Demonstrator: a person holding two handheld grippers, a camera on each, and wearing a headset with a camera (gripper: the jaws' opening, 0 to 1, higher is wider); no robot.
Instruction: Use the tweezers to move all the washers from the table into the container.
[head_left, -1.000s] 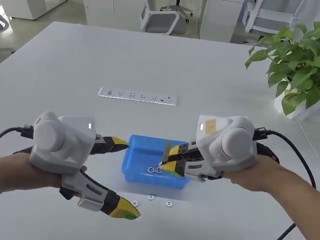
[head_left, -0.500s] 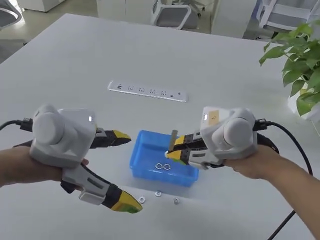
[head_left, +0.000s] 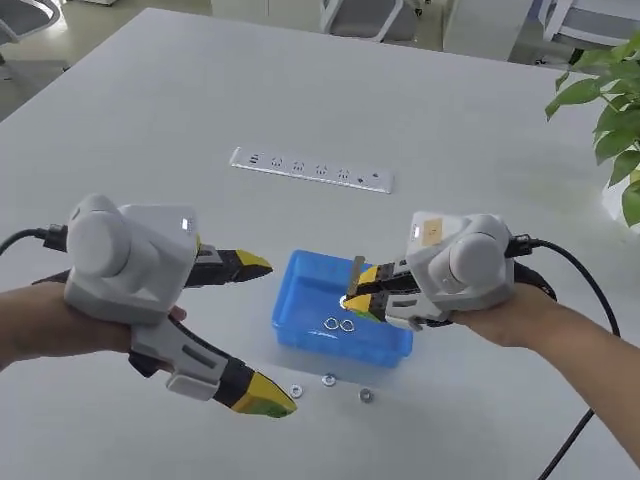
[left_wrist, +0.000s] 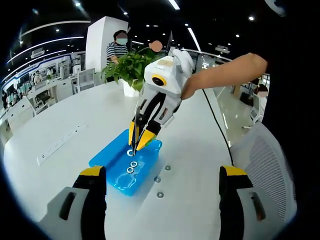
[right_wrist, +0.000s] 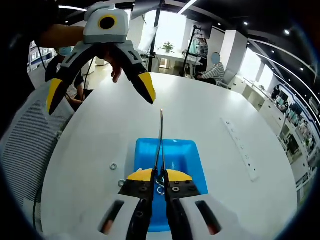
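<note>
- Right tool (head_left: 352, 300) is clamped narrow on the tweezers (head_left: 356, 272) and held over the container (head_left: 340, 348). Can't tell whether the tweezer tips carry a washer.
- Left tool (head_left: 266, 335) is spread wide and holds nothing. It hangs above the desk (head_left: 300, 90), just left of the container.
- Done: two washers (head_left: 339, 324) lie side by side in the container.
- Left: three washers (head_left: 329, 379) sit on the desk just in front of the container, apart from each other. The task looks under halfway.
- Against 1 s ago, the count is the same: two in, three out, none shifted relative to the container.
- Right tool now looks slightly farther from the two washers inside, probably lifted.
- Left tool has the same spread and is on the same side.
- The overall picture shift comes from the head camera moving.
</note>
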